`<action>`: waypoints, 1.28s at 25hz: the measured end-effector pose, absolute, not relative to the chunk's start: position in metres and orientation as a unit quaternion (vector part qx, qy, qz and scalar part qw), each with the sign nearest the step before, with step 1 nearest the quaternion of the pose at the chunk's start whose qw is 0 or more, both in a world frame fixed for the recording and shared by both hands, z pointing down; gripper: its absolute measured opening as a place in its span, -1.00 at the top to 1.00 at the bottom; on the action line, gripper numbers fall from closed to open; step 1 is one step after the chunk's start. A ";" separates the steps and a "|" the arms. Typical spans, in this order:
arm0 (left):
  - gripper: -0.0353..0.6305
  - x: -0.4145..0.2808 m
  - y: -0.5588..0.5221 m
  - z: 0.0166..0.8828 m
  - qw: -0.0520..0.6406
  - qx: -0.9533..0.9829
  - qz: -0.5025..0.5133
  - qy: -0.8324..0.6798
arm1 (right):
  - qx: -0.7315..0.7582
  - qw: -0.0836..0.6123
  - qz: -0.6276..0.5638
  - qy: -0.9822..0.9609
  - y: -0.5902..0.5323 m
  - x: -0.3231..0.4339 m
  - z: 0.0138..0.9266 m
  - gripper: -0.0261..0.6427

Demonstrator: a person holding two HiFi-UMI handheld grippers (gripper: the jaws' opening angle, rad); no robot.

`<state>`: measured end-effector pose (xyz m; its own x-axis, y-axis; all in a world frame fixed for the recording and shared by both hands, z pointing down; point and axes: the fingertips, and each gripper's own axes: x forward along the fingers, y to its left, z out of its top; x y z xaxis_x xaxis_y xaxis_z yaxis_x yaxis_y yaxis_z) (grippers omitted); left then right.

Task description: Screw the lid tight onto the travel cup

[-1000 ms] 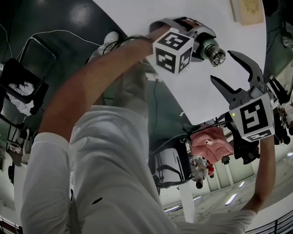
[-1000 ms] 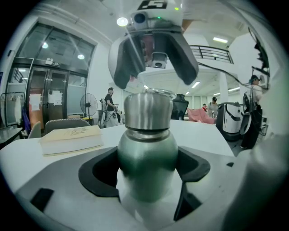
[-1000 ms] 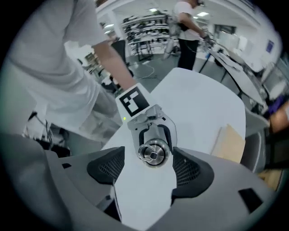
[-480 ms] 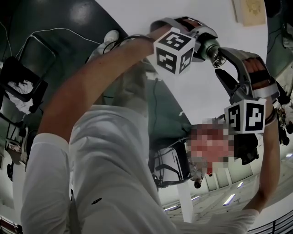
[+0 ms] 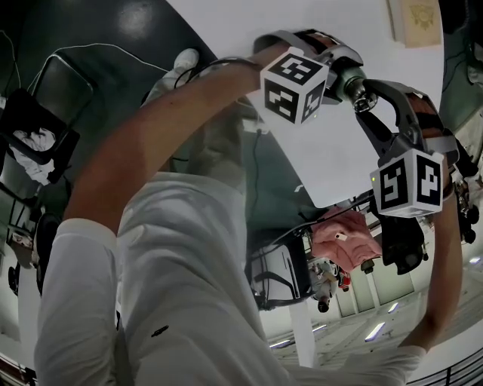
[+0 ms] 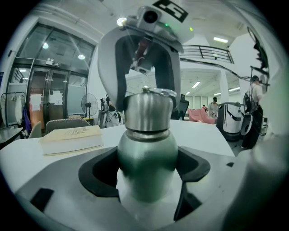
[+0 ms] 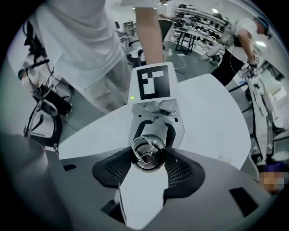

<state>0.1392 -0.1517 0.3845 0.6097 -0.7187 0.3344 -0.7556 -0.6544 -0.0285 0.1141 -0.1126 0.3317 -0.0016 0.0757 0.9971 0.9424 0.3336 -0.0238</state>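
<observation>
A steel travel cup point(image 6: 147, 149) with its steel lid point(image 6: 149, 110) on top is held out over the white table point(image 5: 317, 22). My left gripper point(image 6: 146, 173) is shut on the cup's body, its dark pads pressing both sides. My right gripper point(image 7: 147, 158) comes straight down over the top. Its jaws have just been closing, and its ribbed pads point(image 7: 178, 171) now touch the lid point(image 7: 146, 151) on both sides. In the head view the two grippers meet at the cup point(image 5: 355, 83), the right gripper point(image 5: 371, 102) to the lower right of the left gripper point(image 5: 341, 69).
A pale book point(image 6: 72, 137) lies on the table beyond the cup and shows at the top right corner in the head view point(image 5: 415, 19). Below the table's edge are dark floor, a black chair point(image 5: 30, 143) and cables. People stand in the far background.
My right gripper swung in from the right, rolled, and its wide-open jaws came around the lid and narrowed onto it. The left gripper and the cup stayed where they were.
</observation>
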 end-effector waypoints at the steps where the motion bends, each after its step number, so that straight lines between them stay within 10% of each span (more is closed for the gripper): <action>1: -0.19 0.139 -0.152 0.385 0.057 0.895 0.160 -0.412 | -0.421 0.572 -0.367 -0.601 -0.113 0.113 0.331 0.25; 32: -0.19 0.138 -0.152 0.385 0.061 0.890 0.163 -0.420 | -0.130 0.703 -0.026 -0.699 -0.128 0.103 0.333 0.08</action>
